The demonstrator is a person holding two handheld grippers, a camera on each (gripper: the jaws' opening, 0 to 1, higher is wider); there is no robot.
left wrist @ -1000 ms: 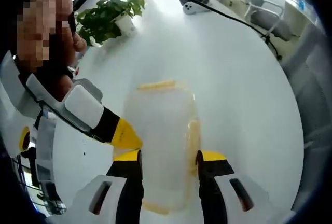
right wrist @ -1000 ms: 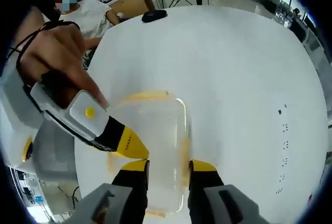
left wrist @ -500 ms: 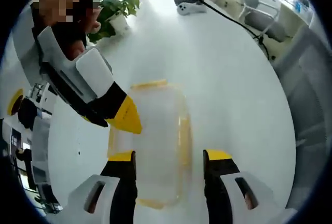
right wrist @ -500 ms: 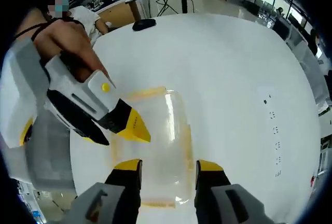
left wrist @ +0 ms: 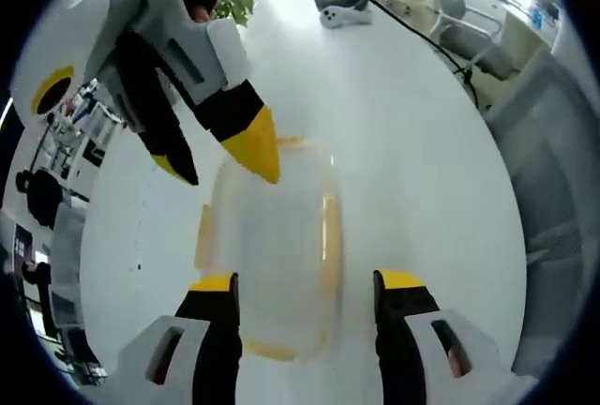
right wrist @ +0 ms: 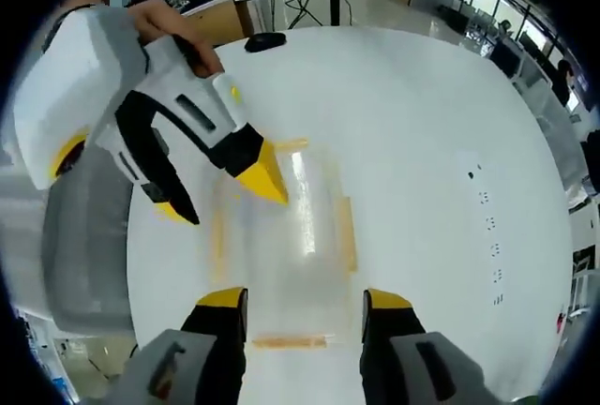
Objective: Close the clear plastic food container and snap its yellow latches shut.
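The clear plastic container [left wrist: 272,246] lies flat on the white table [left wrist: 412,114], with yellow latches on its sides and ends. In the left gripper view, my left gripper [left wrist: 307,285] hangs open above the container's near end, one jaw to either side. My right gripper [left wrist: 227,177] reaches in from the upper left, open, its yellow tips over the far left corner. In the right gripper view the container [right wrist: 281,236] lies ahead of my open right gripper [right wrist: 305,300]. The left gripper [right wrist: 234,208] hovers open over its far left part. Neither gripper holds anything.
A potted plant [left wrist: 230,2], a grey controller [left wrist: 342,13] and a black cable lie at the table's far side, with an office chair [left wrist: 478,21] beyond. A black mouse [right wrist: 267,41] sits at the far edge. Small dark marks [right wrist: 487,227] dot the table to the right.
Both grippers' jaws have spread wider and no longer hug the container's sides. Both cameras have pulled back, and each view's other gripper now sits higher in the picture.
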